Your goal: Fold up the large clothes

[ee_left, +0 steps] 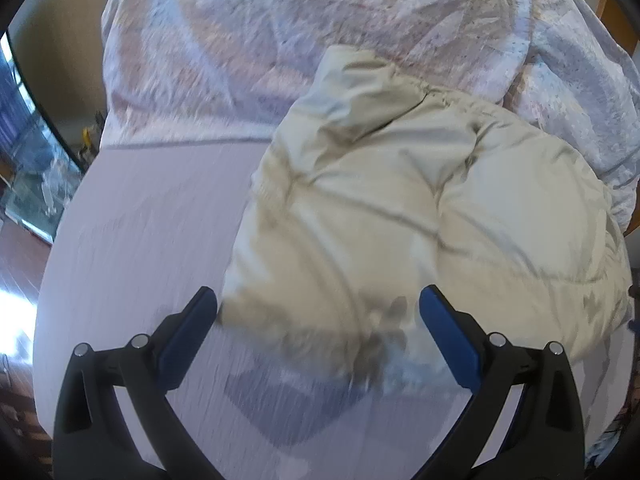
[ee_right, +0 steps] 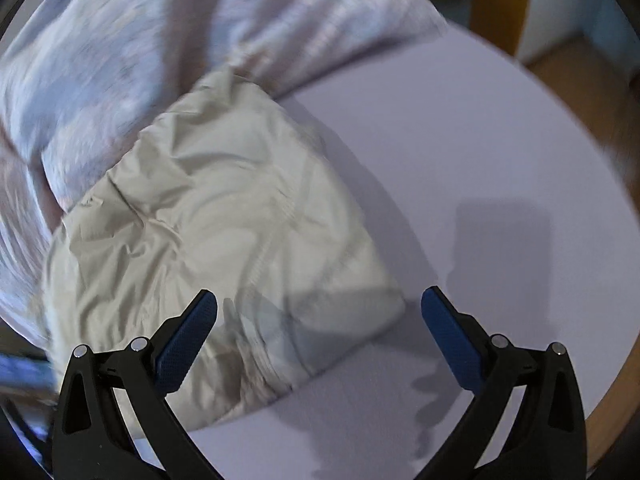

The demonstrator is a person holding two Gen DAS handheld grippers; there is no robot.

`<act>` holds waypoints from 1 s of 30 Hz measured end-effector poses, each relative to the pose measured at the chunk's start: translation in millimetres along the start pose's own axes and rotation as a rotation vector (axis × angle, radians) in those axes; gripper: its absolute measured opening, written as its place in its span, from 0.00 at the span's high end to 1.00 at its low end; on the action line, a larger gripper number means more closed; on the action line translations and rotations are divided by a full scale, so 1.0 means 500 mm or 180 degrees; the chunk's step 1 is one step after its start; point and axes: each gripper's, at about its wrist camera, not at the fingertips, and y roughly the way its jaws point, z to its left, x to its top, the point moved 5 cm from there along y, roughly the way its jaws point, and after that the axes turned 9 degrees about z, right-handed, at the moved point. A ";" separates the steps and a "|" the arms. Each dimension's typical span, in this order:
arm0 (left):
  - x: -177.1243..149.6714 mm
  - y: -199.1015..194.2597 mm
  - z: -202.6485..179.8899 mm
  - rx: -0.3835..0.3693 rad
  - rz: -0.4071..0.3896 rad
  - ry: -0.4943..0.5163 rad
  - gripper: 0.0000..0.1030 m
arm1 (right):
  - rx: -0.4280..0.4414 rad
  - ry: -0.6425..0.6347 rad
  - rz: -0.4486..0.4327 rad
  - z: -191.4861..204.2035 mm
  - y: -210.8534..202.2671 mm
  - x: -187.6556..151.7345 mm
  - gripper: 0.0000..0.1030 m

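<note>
A cream puffer jacket point(ee_left: 400, 208) is lying in a compact, puffy bundle on the pale lilac bed sheet point(ee_left: 152, 232), its far edge resting against a rumpled floral duvet point(ee_left: 280, 40). The jacket is looking already folded into a rough block, so the step in hand is probably the finishing one: squaring or pressing the bundle, or else letting it be.

The left claw point(ee_left: 318, 308) is hanging wide open just above the jacket's near edge, holding nothing. The right claw point(ee_right: 319, 308) is likewise gaping wide and empty over the jacket's point(ee_right: 224, 220) near corner.

Any next move is calling for a low, deep bite, since the shell is appearing slick and the quilted filling springy, likely to unfold itself. The sheet point(ee_right: 460, 152) is lying smooth and flat; the duvet point(ee_right: 100, 60) is bunching softly.
</note>
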 end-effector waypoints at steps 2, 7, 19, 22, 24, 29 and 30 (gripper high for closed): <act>-0.027 0.002 0.010 -0.0005 0.0062 -0.0033 0.02 | 0.0139 0.0102 0.0106 -0.010 0.012 -0.006 0.01; -0.063 0.011 0.011 -0.0139 0.0164 -0.0150 0.02 | 0.0645 0.0318 0.0298 -0.011 0.046 -0.018 0.01; -0.043 0.066 0.004 -0.0479 0.0320 -0.0492 0.03 | 0.0965 0.0638 0.0326 0.012 0.111 -0.053 0.36; -0.033 0.075 0.003 -0.0500 0.0280 -0.0532 0.03 | 0.1024 0.0699 0.0306 0.005 0.106 -0.056 0.45; -0.026 0.081 0.009 -0.0555 0.0240 -0.0627 0.03 | 0.1066 0.0745 0.0309 -0.002 0.102 -0.063 0.45; -0.011 0.092 0.030 -0.0666 0.0177 -0.0867 0.03 | 0.1137 0.0965 0.0331 -0.008 0.111 -0.073 0.24; -0.005 0.093 0.034 -0.0677 0.0149 -0.0896 0.06 | 0.1140 0.1003 0.0292 -0.010 0.106 -0.074 0.23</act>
